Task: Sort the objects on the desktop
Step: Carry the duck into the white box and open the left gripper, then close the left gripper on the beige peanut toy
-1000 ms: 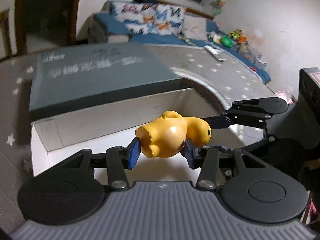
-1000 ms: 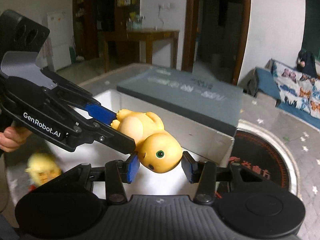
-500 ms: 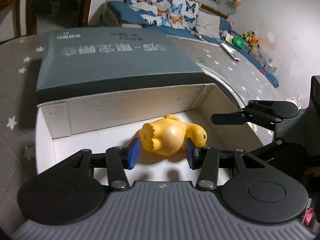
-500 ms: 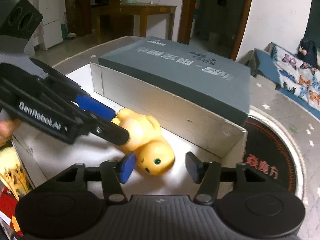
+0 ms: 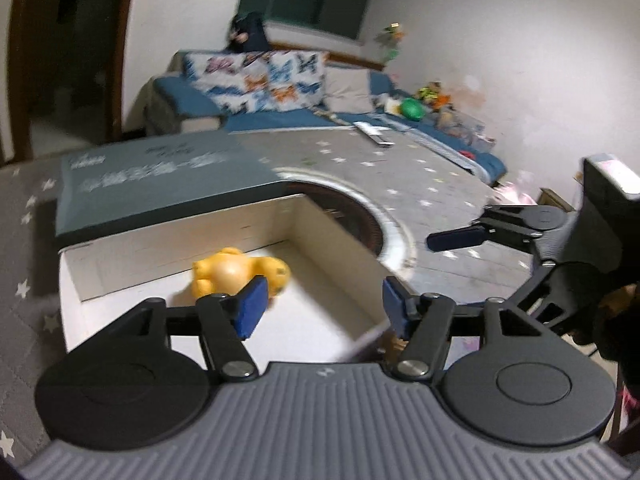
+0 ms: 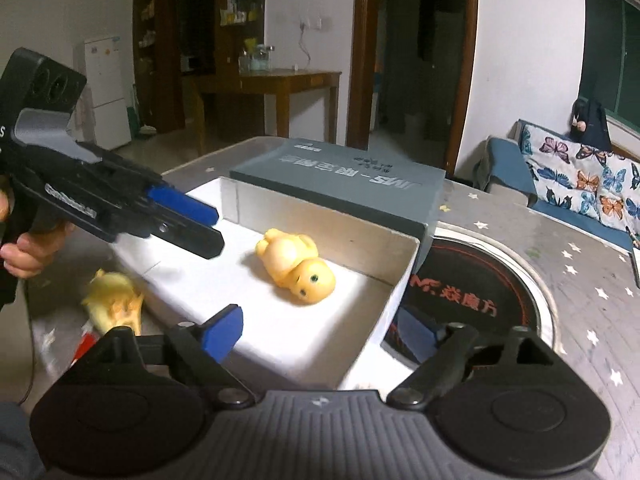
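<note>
A yellow rubber toy figure (image 6: 296, 266) lies on its side on the floor of an open white box (image 6: 404, 276); it also shows in the left wrist view (image 5: 236, 272), inside the same box (image 5: 336, 232). My left gripper (image 5: 320, 308) is open and empty, pulled back above the box's near side. It shows in the right wrist view (image 6: 200, 224) at the left, above the box. My right gripper (image 6: 324, 328) is open and empty over the box's near right corner. It shows at the right of the left wrist view (image 5: 456, 238).
The grey box lid (image 6: 344, 184) lies behind the box. A second yellow toy (image 6: 114, 300) lies on the table left of the box. A round black hotplate (image 6: 472, 292) is set in the star-patterned tabletop (image 6: 592, 280) to the right. A sofa (image 5: 280, 92) stands beyond.
One second ago both grippers held the yellow toy above the box. They lowered it, let go and opened wide. Both have now drawn back and up, and the toy lies in the box.
</note>
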